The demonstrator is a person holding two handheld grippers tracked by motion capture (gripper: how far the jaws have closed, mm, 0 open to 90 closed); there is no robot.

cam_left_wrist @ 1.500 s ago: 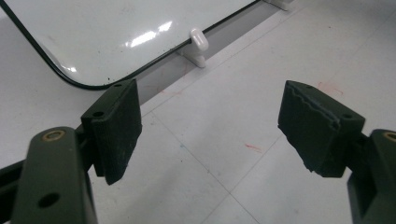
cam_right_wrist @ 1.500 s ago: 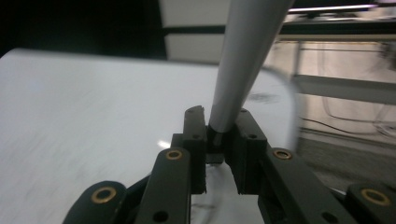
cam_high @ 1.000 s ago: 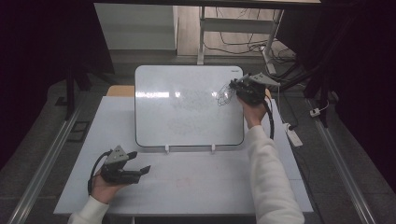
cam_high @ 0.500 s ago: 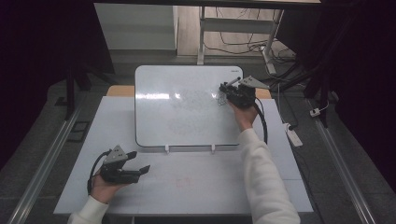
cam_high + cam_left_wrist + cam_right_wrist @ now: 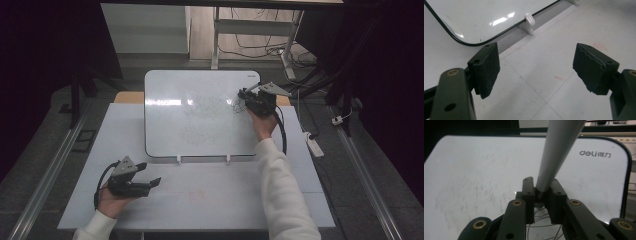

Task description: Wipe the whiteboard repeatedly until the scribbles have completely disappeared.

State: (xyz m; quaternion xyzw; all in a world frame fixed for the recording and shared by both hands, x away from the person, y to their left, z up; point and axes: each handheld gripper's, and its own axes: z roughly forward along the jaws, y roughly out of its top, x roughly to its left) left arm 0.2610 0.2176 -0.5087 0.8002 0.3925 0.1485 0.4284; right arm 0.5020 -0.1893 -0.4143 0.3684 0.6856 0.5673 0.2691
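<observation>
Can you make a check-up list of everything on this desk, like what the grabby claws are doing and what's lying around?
Surface: pale table with faint red marks, mostly bare in front.
Job's things: whiteboard lying flat on the table, with faint smudges and a dark scribble near its right edge; grey marker standing up from the right gripper's jaws.
Clutter: nothing seen on the table beyond the board's two white clips.
Grippers: right gripper shut on the marker over the board's right side; left gripper open, holding nothing, over the table's front left.
Cables: black cable trailing from the right gripper; loose wires on the floor behind.
Surroundings: dark room, white power strip at the right.
</observation>
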